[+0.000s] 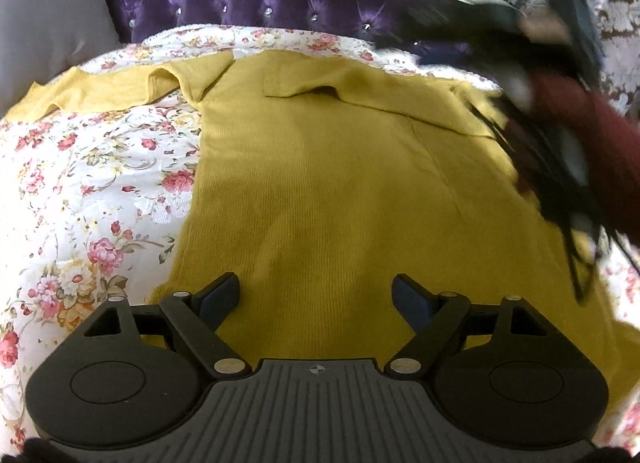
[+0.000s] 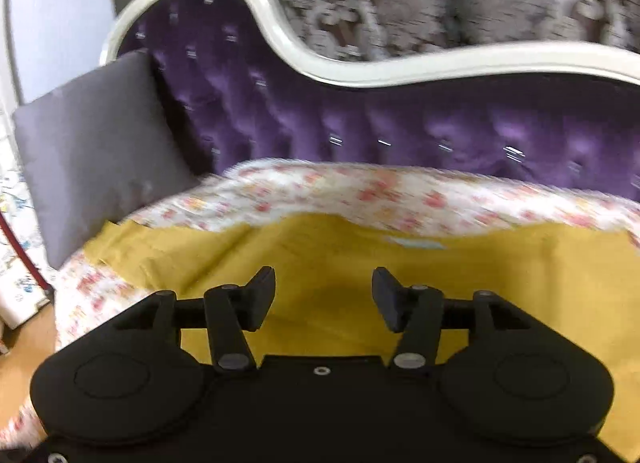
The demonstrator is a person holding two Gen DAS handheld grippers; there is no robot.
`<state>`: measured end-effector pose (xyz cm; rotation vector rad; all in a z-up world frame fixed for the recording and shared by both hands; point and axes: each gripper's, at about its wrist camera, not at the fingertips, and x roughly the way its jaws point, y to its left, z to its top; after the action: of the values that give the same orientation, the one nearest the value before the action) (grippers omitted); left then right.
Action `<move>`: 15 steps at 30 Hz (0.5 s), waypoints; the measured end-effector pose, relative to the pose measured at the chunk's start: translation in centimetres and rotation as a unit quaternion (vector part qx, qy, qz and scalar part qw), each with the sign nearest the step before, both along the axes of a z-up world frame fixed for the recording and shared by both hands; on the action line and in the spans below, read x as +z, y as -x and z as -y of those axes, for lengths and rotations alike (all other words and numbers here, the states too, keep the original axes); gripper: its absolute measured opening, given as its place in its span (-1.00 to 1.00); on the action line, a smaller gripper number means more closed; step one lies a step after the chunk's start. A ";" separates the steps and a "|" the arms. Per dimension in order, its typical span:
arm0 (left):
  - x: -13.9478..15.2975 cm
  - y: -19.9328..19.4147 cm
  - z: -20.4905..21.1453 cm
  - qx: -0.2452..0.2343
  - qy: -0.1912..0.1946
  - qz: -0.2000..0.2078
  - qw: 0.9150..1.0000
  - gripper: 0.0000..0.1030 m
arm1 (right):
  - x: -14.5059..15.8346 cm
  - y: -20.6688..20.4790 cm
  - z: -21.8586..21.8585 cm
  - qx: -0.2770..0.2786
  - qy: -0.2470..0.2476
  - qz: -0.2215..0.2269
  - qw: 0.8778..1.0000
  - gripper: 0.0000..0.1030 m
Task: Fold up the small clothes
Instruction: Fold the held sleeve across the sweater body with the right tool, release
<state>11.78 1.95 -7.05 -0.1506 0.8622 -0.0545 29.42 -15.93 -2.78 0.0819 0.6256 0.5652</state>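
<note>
The floral cover [image 1: 92,183] left of the sweater [image 1: 320,183] lies free; a cushion [image 2: 100,143] and purple backrest [image 2: 360,123] close the far side.

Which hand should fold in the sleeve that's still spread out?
Left, probably. The spread sleeve lies on its side of the sweater, and the left gripper is open and empty.

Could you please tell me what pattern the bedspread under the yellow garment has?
Pink roses on white bedspread; clearest in the left wrist view.
</note>
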 end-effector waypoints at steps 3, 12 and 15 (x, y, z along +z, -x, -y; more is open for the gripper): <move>1.1 -0.9 -1.2 0.004 0.027 0.003 1.000 0.59 | -0.9 1.0 2.9 -0.031 0.028 -0.021 0.999 0.18; 4.5 -8.4 -2.2 0.006 -0.033 0.070 0.997 0.59 | -4.5 4.8 5.5 -0.087 0.106 -0.025 0.990 0.17; 4.5 -11.8 -2.1 0.004 -0.052 0.073 0.996 0.59 | -4.4 5.0 5.6 -0.092 0.107 -0.018 0.990 0.21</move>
<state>23.61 4.04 -2.54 -0.0519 0.7173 -0.0126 24.44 -21.51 -7.19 -0.0525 0.7026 0.3167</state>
